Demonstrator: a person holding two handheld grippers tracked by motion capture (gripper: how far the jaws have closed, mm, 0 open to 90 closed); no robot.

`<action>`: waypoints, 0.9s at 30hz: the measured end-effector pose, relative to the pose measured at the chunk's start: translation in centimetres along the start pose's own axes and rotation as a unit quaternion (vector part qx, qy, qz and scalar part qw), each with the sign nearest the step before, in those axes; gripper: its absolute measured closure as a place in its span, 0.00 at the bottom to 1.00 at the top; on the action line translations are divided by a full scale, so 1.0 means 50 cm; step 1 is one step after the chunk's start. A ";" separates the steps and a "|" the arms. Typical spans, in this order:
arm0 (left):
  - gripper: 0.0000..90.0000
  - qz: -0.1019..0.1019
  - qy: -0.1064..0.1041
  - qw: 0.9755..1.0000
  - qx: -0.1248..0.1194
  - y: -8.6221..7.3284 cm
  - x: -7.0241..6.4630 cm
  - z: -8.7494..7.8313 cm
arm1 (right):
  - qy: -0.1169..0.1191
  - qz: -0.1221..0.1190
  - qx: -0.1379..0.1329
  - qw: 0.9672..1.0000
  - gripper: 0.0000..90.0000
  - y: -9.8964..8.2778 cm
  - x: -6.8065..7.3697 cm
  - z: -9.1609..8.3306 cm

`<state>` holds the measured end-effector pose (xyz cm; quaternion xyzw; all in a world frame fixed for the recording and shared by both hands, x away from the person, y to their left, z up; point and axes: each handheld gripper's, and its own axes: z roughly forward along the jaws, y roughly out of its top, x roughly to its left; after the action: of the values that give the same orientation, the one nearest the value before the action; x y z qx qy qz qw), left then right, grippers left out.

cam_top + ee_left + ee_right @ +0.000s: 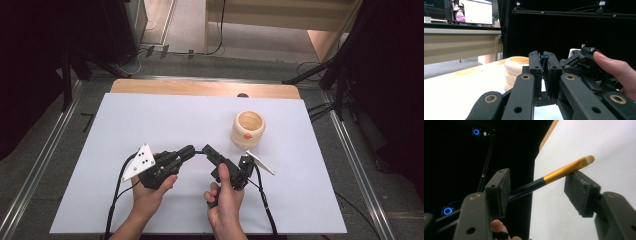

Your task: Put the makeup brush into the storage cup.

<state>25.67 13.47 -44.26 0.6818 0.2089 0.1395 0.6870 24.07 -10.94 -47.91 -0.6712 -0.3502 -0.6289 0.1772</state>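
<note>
A white sheet [150, 125] is laid over the table, whose wooden edge [200, 88] is seen at the far side. Behind it, a grey floor with cables [190, 51] is seen — and a lit monitor [472, 11] above a beige desk [459, 42].

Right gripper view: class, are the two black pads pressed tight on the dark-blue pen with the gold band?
No: the pen lies across an open gap, and the right tool's pads stand apart.

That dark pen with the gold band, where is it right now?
The pen is clamped in the left gripper near the table's middle, crossing between the right gripper's open jaws, beside the wooden cup.
</note>
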 end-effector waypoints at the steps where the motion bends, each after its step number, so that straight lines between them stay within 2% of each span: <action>1: 0.96 -0.001 -0.001 1.000 0.000 0.000 0.000 0.000 | 0.000 0.000 -0.001 1.000 0.45 0.000 -0.001 0.001; 12: 0.96 -0.008 -0.004 1.000 0.006 -0.001 0.002 -0.001 | 0.012 0.011 0.003 1.000 0.55 0.007 -0.005 0.000; 13: 0.95 -0.014 0.001 0.999 0.029 0.000 0.003 -0.002 | 0.015 0.013 0.000 1.000 0.63 0.009 -0.006 -0.001; 14: 0.94 -0.015 0.006 0.999 0.039 0.000 0.003 -0.002 | 0.023 0.012 -0.005 1.000 0.71 0.010 -0.005 -0.003; 15: 0.86 -0.017 0.005 0.999 0.042 0.000 0.005 -0.002 | 0.028 0.005 -0.013 1.000 0.91 0.011 -0.005 -0.007; 16: 0.76 -0.017 0.005 0.999 0.042 0.000 0.005 -0.002 | 0.028 0.005 -0.013 1.000 0.91 0.011 -0.005 -0.007; 17: 0.76 -0.023 0.001 0.999 0.047 -0.001 0.007 -0.001 | 0.031 -0.002 -0.022 0.999 0.93 0.012 -0.003 -0.011; 18: 0.70 -0.026 -0.001 0.998 0.050 -0.001 0.008 0.001 | 0.037 -0.010 -0.029 0.999 0.93 0.014 -0.003 -0.015; 19: 0.64 -0.027 -0.001 0.998 0.052 -0.001 0.007 0.002 | 0.048 -0.031 -0.033 0.998 0.93 0.017 -0.001 -0.020; 20: 0.64 -0.026 -0.002 0.998 0.056 -0.001 0.008 0.003 | 0.048 -0.031 -0.033 0.998 0.93 0.017 -0.001 -0.020; 21: 0.62 -0.028 -0.004 0.998 0.060 -0.002 0.008 0.005 | 0.046 -0.050 -0.035 0.997 0.93 0.018 0.001 -0.023; 22: 0.62 -0.028 -0.004 0.998 0.060 -0.002 0.008 0.005 | 0.046 -0.050 -0.035 0.997 0.93 0.018 0.001 -0.023; 23: 0.62 -0.027 -0.003 0.998 0.062 -0.003 0.007 0.006 | 0.037 -0.068 -0.038 0.996 0.93 0.019 0.003 -0.026; 24: 0.62 -0.027 -0.004 0.998 0.063 -0.004 0.007 0.007 | 0.037 -0.068 -0.038 0.996 0.93 0.019 0.003 -0.026; 27: 0.61 -0.027 -0.006 0.997 0.067 -0.005 0.006 0.008 | 0.020 -0.094 -0.043 0.994 0.93 0.019 0.007 -0.028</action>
<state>26.11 13.25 -44.53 0.7211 0.2324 0.1026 0.6446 23.69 -12.44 -47.16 -0.6294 -0.3807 -0.6707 0.0953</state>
